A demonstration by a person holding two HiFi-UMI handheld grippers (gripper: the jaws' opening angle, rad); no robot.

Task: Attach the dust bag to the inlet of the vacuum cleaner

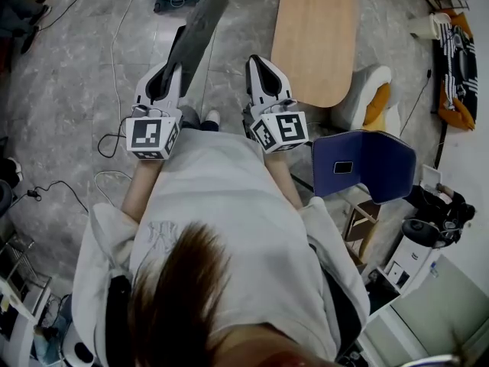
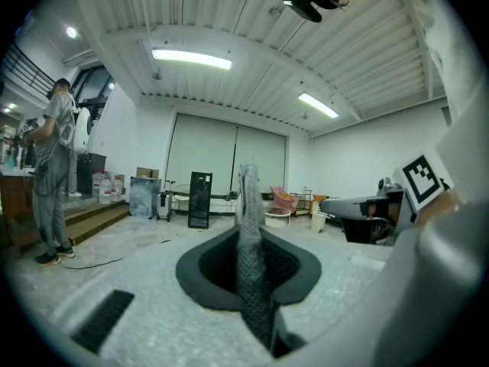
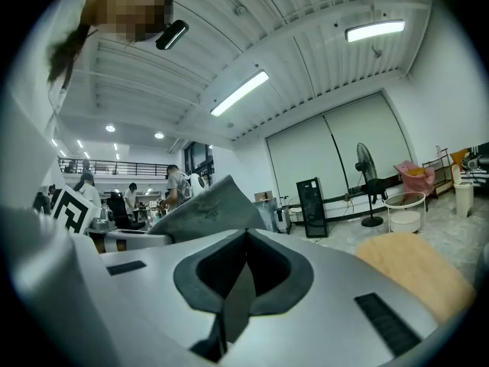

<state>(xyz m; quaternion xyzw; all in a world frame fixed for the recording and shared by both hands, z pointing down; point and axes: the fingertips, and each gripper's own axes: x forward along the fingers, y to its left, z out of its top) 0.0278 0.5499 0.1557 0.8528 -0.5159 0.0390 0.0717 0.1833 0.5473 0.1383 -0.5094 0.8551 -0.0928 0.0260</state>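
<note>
While my left claw (image 1: 180,40) is closed, its two jaws pinch the near end of the dust bag (image 1: 200,29), and the left gripper view shows the grey, dimpled material standing as a thin upright strip, edge-on, squeezed between the pads. From that grip the bag runs straight out past the fingertips, so nearly all of it lies beyond the claw and none of it hangs back toward me. In the head view its long axis points away from my body, in line with the claw, with the free far end leaning slightly toward my right side. That far end is wider than the clamped end and shows a broad dark grey face from above. In the right gripper view the same bag appears to the left as a grey sheet rising to a corner above the left claw's body.

My right claw (image 3: 244,243) sits just beside the left one, apart from the bag, with its jaws pressed together and nothing between them.

Beyond both claws lies the marbled floor (image 1: 69,75), with loose cables (image 1: 114,48) trailing across it on my left. A wooden table (image 1: 315,37) stands ahead on my right, well apart from the bag's free end.
</note>
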